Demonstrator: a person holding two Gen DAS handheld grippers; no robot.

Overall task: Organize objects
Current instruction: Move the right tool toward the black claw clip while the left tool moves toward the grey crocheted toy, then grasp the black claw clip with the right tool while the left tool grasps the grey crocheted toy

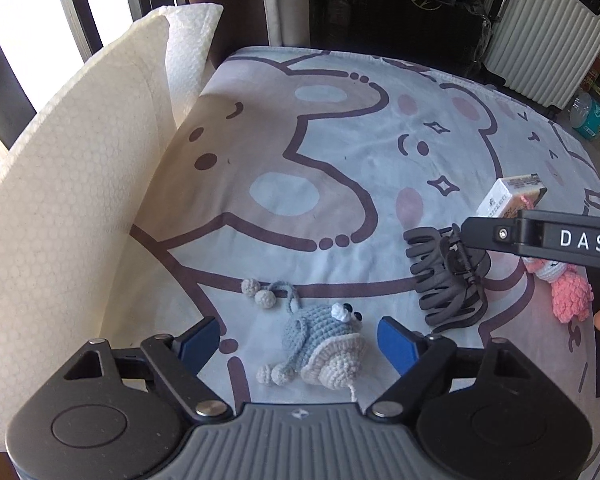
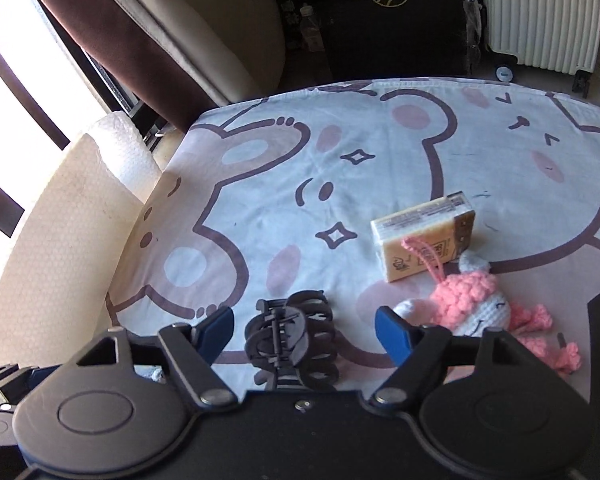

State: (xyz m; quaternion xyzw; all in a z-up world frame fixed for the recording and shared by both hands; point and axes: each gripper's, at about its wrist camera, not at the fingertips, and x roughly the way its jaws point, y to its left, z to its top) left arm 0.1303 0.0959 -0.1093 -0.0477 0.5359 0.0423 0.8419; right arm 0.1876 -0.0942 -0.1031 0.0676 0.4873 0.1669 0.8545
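Daylight pours through a window at far left, beside a dark curtain [image 2: 140, 40]. Below it stands a cream textured cushion [image 1: 60, 200], curving along the left edge of a cloth [image 1: 340, 152] printed with cartoon bears, stars and pink cheeks; the cloth covers the whole work surface.

On the cloth, in the left wrist view, a blue crocheted toy [image 1: 320, 340] with a cream base lies between the spread blue pads of the left gripper [image 1: 300, 344], untouched; those jaws stand wide apart with nothing held. Further right sits a dark claw hair clip [image 1: 446, 284], and the right gripper's black arm reaches over it from the right.

The right wrist view shows the right gripper [image 2: 304, 336] released, its pads on either side of the hair clip [image 2: 292, 348] without touching it. Just right of the clip lies a pink and white crocheted doll [image 2: 476, 304], its pink loop draped onto a small tan box [image 2: 424, 236] that rests beyond it.

Behind the surface the room is dim: a dark cabinet with a plastic bottle [image 2: 310, 28], and at far right a white ribbed suitcase [image 2: 540, 12] on wheels.
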